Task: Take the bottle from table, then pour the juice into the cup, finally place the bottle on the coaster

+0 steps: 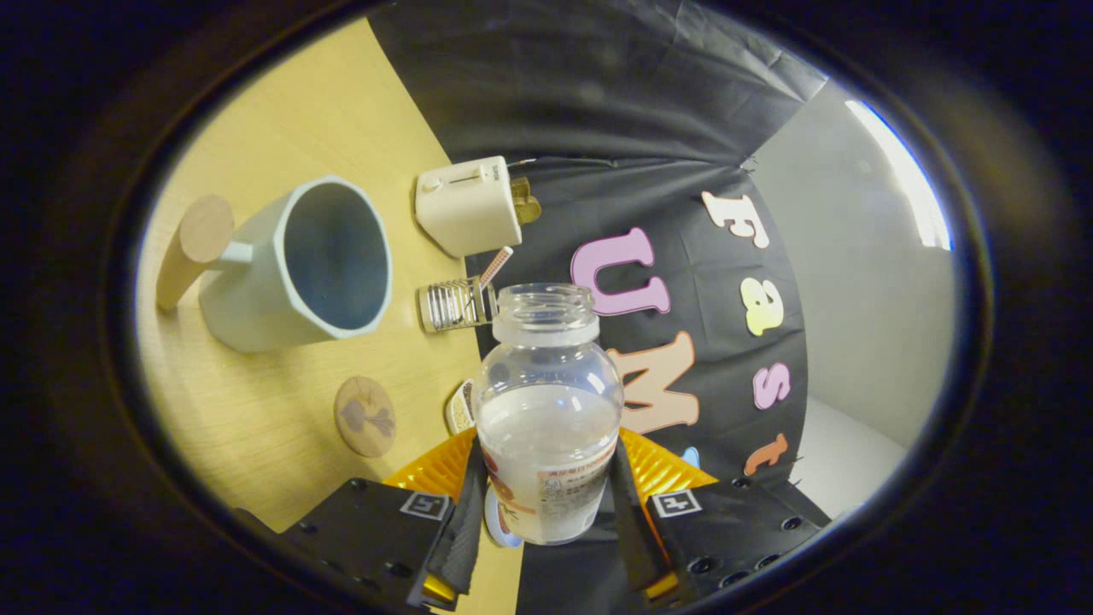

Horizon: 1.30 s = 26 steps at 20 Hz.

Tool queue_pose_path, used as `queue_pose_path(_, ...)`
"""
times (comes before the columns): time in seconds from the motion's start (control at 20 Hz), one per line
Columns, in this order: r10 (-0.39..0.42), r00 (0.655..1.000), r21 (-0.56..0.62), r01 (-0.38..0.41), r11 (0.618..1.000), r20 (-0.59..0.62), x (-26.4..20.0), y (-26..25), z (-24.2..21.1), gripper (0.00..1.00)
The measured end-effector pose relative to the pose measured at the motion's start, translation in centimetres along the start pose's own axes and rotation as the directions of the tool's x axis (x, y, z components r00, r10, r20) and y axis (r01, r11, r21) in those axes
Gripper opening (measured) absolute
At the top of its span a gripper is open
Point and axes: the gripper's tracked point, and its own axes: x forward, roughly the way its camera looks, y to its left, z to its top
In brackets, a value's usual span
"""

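Note:
My gripper (543, 504) is shut on a clear plastic bottle (546, 401), both fingers pressing on its labelled lower body. The bottle has no cap and holds a whitish juice that fills roughly its lower half. The whole view is rolled, so the wooden table (256, 410) stands to the left. A pale blue cup (299, 265) with a wooden handle (192, 248) sits on the table, its open mouth facing me, off to the left beyond the bottle's neck. A round wooden coaster (365, 416) lies on the table just left of the bottle.
A cream toaster (465, 205) stands at the table's far edge near the booth wall. A small ribbed glass holder (452, 305) with a stick in it sits between toaster and bottle. An orange ridged thing (657, 470) shows behind the fingers, and a small patterned dish (461, 407) beside it.

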Motion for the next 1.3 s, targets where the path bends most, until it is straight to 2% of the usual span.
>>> queue_pose_path(0.55, -0.035, 0.997, -0.195, 0.049, 0.980, 0.071, -0.3, 0.7, 1.6, 0.70)
queue_pose_path(1.0, -0.045, 0.993, -0.284, 0.074, 0.956, 0.109, -0.5, 1.4, 2.5, 0.70)
queue_pose_path(1.3, -0.059, 0.991, -0.277, 0.090, 0.957, 0.118, -0.7, 1.1, 2.5, 0.70)
